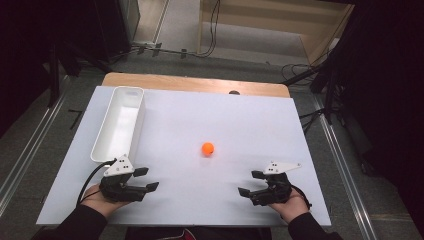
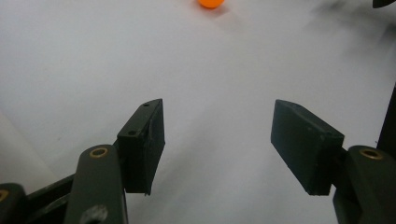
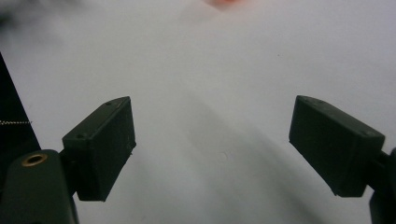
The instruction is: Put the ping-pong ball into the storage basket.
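Small orange ball (image 1: 207,148): smooth, plastic-looking, faint sheen on top.

Long white rectangular bin (image 1: 119,124): smooth moulded plastic, slightly glossy on the rounded rim.

White table sheet (image 1: 250,130): matt, even, smooth; soft shadows, no glare. Pale wooden tabletop (image 1: 195,83) shows at the far edge, fine grain, satin finish.

Left black two-jaw gripper (image 2: 217,140): matt black plastic jaws, pad faces slightly rough and scuffed along the edges; brass-coloured metal bushings at the link pivots, shiny.

Right black two-jaw gripper (image 3: 212,140): same matt black pads, dull finish; one brass-coloured bushing, shiny.

Grey three-cornered plates on both grippers, high view: flat, matt, look like plastic or painted metal; cannot tell which.
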`<state>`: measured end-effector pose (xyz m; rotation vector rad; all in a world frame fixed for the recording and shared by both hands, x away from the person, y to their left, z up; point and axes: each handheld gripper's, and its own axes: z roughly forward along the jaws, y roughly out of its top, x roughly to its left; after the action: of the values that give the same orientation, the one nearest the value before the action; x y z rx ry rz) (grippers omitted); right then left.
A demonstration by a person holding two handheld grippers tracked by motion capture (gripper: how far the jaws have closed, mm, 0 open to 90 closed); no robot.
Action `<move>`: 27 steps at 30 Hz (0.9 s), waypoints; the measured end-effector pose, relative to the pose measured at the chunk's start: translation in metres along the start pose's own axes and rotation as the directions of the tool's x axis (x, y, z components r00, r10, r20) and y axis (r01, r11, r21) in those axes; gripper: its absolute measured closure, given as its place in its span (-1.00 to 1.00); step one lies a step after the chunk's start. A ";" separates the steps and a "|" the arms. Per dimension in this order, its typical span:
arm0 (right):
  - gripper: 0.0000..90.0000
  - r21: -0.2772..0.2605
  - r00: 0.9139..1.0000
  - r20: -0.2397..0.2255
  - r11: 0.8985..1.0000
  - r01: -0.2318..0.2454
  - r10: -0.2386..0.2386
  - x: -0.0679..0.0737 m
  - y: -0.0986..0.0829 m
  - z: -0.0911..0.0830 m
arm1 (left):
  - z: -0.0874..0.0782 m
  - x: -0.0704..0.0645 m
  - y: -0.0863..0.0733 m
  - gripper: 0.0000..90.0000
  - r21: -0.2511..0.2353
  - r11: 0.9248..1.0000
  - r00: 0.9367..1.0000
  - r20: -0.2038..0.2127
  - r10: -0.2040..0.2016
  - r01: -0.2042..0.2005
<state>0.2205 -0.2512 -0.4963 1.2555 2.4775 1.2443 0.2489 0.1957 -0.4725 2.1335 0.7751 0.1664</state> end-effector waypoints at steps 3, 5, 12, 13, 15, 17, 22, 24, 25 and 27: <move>-0.71 0.011 1.000 -0.004 1.000 -0.004 0.004 0.001 0.000 0.000 | 0.000 0.002 0.000 -0.26 -0.001 1.000 1.000 0.005 -0.009 0.009; -0.71 0.010 1.000 -0.005 1.000 -0.002 0.002 0.001 0.000 0.001 | 0.000 0.002 0.000 -0.27 -0.005 1.000 1.000 0.010 -0.019 0.019; -0.71 0.018 1.000 -0.011 1.000 0.003 -0.003 0.001 -0.001 0.001 | 0.000 0.005 0.001 -0.34 0.001 0.999 0.999 0.017 -0.034 0.034; -0.71 0.020 1.000 -0.013 1.000 0.004 -0.004 0.001 -0.001 0.002 | 0.000 0.005 0.001 -0.34 -0.001 0.999 0.999 0.017 -0.035 0.035; -0.71 0.018 1.000 -0.014 1.000 0.003 -0.003 0.001 -0.001 0.002 | 0.000 0.006 0.001 -0.34 -0.005 0.999 0.999 0.017 -0.038 0.039; -0.71 0.014 1.000 -0.016 1.000 0.005 -0.005 0.000 -0.001 0.002 | 0.000 0.006 0.001 -0.34 -0.001 0.999 0.999 0.018 -0.035 0.035; -0.71 0.018 1.000 -0.021 1.000 0.004 -0.004 -0.001 -0.001 0.003 | 0.000 0.006 0.001 -0.34 0.003 0.999 0.999 0.017 -0.037 0.037; -0.71 0.018 1.000 -0.022 1.000 0.003 -0.002 -0.001 -0.001 0.003 | 0.001 0.006 0.001 -0.34 0.003 0.999 0.999 0.022 -0.037 0.037; -0.71 0.014 1.000 -0.021 1.000 0.003 -0.002 -0.001 -0.001 0.003 | 0.002 0.006 0.002 -0.34 0.004 0.999 0.999 0.025 -0.036 0.035; -0.71 0.014 1.000 -0.021 1.000 0.000 0.000 -0.002 -0.001 0.003 | 0.003 0.006 0.002 -0.34 0.004 0.999 0.999 0.024 -0.040 0.040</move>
<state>0.2227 -0.2507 -0.4997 1.2520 2.5056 1.2487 0.2556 0.1964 -0.4735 2.1178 0.8041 0.1182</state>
